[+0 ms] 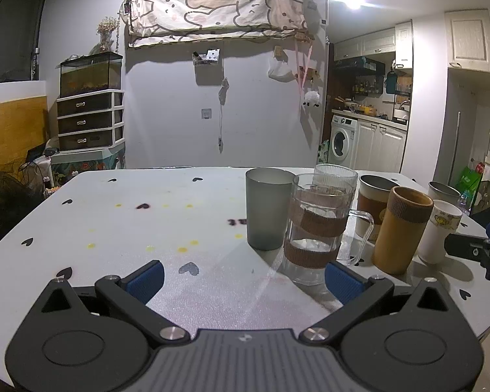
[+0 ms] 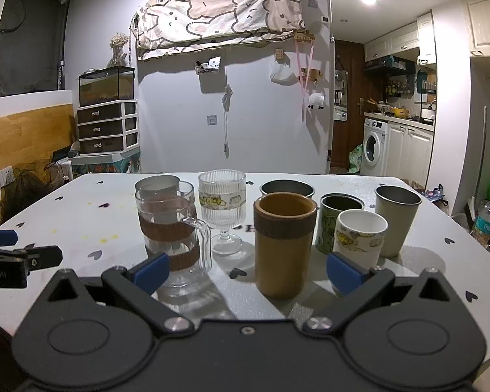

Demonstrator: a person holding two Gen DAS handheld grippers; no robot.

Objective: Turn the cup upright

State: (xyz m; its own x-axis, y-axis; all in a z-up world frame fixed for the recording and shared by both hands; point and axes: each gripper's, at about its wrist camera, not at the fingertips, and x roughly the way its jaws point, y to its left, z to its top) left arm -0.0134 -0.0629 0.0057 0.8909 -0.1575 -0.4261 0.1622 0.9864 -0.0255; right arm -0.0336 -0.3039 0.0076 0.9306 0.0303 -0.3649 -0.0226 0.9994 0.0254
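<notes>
On table point(image 2: 310, 307): every visible cup stands mouth up, brown cup point(image 2: 283, 245) nearest right gripper point(image 2: 246, 272). Left gripper point(image 1: 244, 281) near glass mug point(image 1: 317, 228). Both jaws wide, empty. Judgement: flipping apparently done, nothing left.

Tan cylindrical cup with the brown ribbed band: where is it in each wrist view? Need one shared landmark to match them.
Left wrist: the tan cylindrical cup with the brown ribbed band stands right of centre, upright, beyond the left claw's right fingertip.
Right wrist: the same cup stands near centre, closest to the camera, ahead of the open right claw.
Shared landmark: the clear glass mug with brown bands, immediately left of the cup in both views.
</notes>
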